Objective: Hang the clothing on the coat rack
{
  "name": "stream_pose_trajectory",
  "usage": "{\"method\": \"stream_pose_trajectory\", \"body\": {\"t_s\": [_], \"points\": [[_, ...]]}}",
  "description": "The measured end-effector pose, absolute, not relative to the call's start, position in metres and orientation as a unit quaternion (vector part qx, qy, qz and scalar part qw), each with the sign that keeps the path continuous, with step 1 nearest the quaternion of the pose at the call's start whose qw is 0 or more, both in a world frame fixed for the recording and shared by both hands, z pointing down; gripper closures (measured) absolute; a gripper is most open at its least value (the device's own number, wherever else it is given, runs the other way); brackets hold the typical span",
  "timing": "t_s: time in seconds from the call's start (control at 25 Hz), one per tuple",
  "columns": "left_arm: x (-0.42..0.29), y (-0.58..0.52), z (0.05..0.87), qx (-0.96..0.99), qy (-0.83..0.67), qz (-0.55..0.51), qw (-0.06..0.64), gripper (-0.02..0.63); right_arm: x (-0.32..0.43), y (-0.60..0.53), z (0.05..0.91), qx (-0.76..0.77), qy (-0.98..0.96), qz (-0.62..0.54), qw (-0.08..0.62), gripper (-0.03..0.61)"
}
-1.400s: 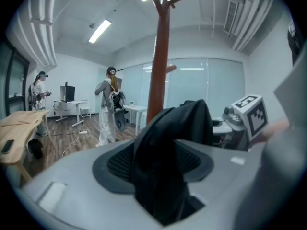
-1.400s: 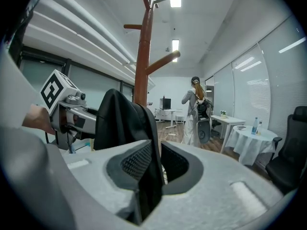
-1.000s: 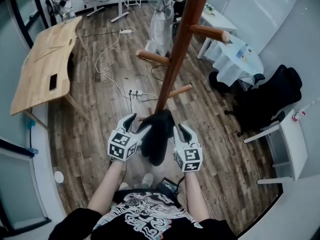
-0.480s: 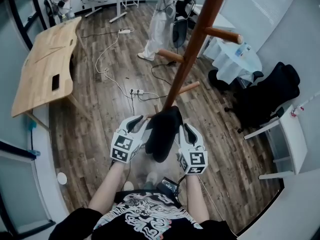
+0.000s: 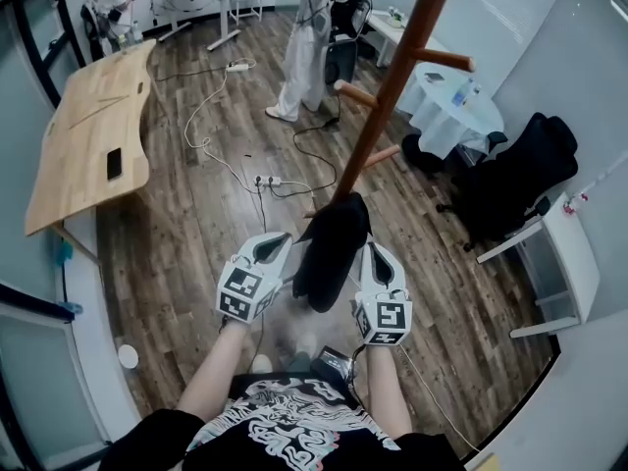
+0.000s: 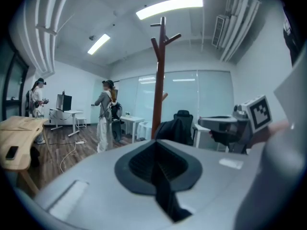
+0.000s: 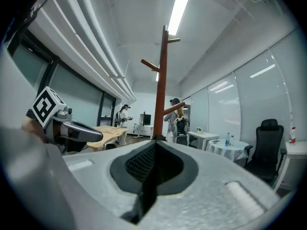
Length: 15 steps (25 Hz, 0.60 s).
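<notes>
Seen from above at lower centre, the left gripper (image 5: 279,239) and right gripper (image 5: 372,250) have just clamped their jaws shut on a black garment (image 5: 332,253) hanging between them, near the foot of a brown coat rack (image 5: 392,86) rising toward the upper right.

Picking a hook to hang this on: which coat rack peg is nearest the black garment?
The lowest peg, the short one sticking out to the right just above the black garment; the other pegs sit higher.
</notes>
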<state>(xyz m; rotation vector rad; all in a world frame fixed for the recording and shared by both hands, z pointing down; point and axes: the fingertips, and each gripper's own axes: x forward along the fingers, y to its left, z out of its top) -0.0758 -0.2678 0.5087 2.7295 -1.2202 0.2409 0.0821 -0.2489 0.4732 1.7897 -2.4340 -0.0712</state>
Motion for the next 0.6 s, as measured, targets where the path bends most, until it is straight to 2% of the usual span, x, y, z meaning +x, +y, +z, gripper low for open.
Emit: {"method": "stream_pose_trajectory", "body": {"t_s": [0.32,0.6], "points": [[-0.108,-0.217,0.484,0.904,-0.419,0.074,0.031,0.624,0.055,-0.188,0.468,0.601,-0.797,-0.011,0.058,0.578],[-0.106,-0.183,0.485,0.908,-0.406,0.098,0.001,0.624,0.048,-0.151,0.467,0.607,-0.793,-0.002,0.057,0.578]]}}
